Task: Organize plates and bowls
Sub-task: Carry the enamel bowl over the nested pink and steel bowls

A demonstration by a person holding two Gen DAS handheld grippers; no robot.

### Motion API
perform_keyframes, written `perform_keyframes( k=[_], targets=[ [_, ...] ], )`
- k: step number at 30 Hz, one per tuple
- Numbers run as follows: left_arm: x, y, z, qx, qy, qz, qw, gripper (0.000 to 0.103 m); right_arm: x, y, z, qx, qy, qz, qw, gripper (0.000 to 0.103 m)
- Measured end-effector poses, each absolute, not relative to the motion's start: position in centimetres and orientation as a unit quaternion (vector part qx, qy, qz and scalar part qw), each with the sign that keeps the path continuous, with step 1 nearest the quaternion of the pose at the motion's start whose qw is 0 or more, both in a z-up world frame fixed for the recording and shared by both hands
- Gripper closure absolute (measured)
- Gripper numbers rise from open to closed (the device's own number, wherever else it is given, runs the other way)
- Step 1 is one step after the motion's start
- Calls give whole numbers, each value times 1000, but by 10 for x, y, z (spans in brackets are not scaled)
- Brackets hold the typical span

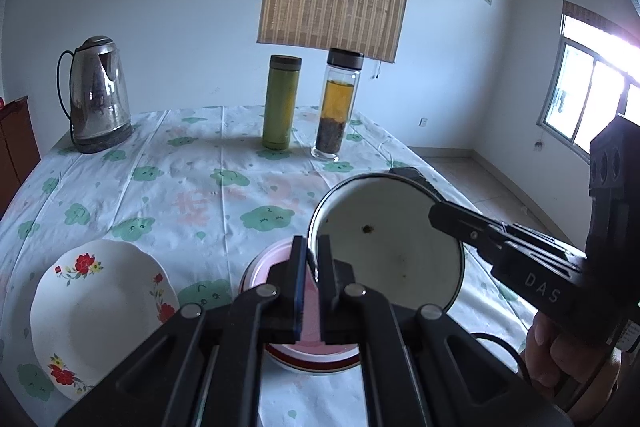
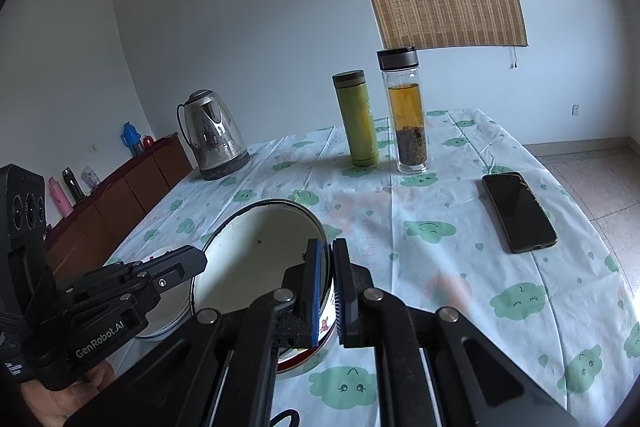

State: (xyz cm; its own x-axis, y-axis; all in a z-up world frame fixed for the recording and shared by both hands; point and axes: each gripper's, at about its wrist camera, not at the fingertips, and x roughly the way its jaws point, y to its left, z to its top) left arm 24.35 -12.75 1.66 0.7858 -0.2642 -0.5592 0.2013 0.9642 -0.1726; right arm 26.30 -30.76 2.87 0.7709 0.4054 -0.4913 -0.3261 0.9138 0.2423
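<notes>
Both grippers are clamped on one white enamel bowl (image 1: pixel 386 241), the left gripper (image 1: pixel 311 269) pinching its near rim and the right gripper (image 2: pixel 331 285) its opposite wall, carrying it tilted just above the pink bowl (image 1: pixel 276 263) on the table (image 1: pixel 192 187). It looks like a nesting step. Next comes levelling it and lowering it squarely (the flowered plate (image 1: pixel 100 311) waits alongside).

Dim, cool daylight enters from the blown-out window (image 1: pixel 592 91) at right; fisheye edges bend and darken.
</notes>
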Motion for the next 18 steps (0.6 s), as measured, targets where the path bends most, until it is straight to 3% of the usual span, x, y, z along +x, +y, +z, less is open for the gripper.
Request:
perform_keyframes(
  k=[18],
  targets=[
    [247, -119, 6, -54, 319, -110, 940, 103, 268, -294, 20, 66, 289, 201, 934, 96]
  ],
)
